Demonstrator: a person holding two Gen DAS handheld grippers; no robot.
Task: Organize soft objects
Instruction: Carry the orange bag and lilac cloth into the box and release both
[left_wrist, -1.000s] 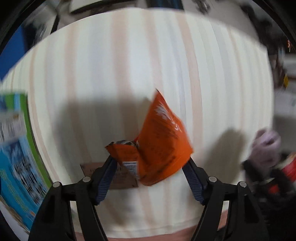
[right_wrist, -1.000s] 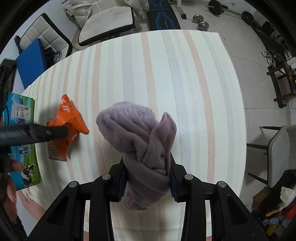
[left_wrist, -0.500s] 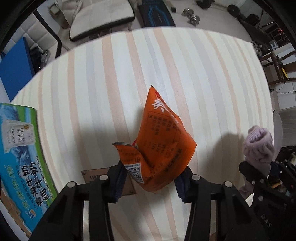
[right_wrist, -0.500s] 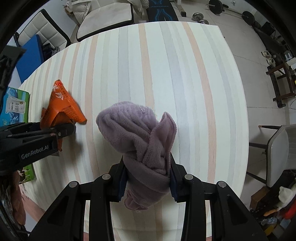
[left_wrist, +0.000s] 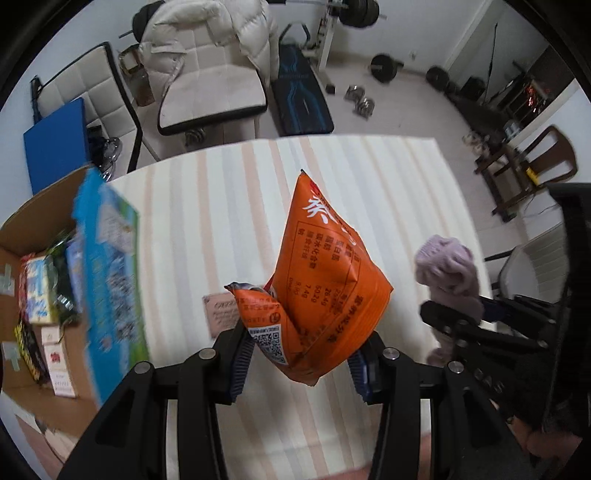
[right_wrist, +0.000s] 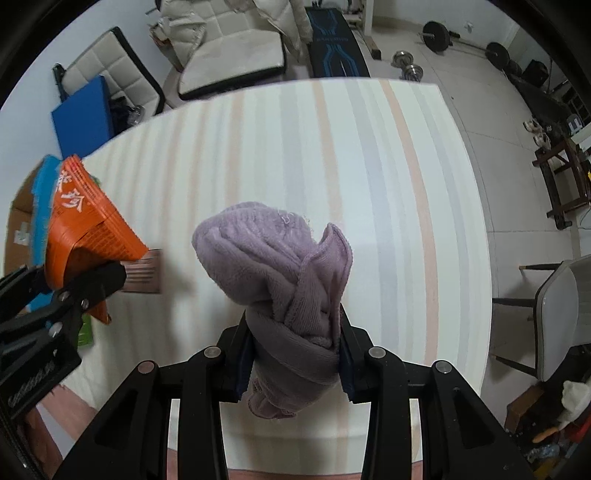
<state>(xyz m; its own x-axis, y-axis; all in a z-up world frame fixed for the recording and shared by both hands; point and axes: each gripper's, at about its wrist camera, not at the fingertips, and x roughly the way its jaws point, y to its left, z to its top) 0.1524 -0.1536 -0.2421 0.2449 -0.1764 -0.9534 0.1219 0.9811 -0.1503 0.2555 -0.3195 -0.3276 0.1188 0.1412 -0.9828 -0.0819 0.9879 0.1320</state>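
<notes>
My left gripper (left_wrist: 301, 363) is shut on an orange snack packet (left_wrist: 321, 280) and holds it up above the striped table (left_wrist: 207, 206). My right gripper (right_wrist: 295, 360) is shut on a rolled purple towel (right_wrist: 280, 266), also held above the table. The towel shows at the right of the left wrist view (left_wrist: 448, 269). The orange packet shows at the left of the right wrist view (right_wrist: 81, 218), with the left gripper's finger (right_wrist: 85, 288) below it.
An open cardboard box (left_wrist: 33, 280) with a blue-green printed flap (left_wrist: 107, 280) stands at the table's left and holds several snack packs. A small brown card (left_wrist: 221, 314) lies on the table. Chairs, a weight bench and dumbbells stand beyond the far edge.
Both grippers have lifted higher and tilted up, so the room beyond the table shows. The left gripper has carried the orange packet up, and the open box interior has come into view.
</notes>
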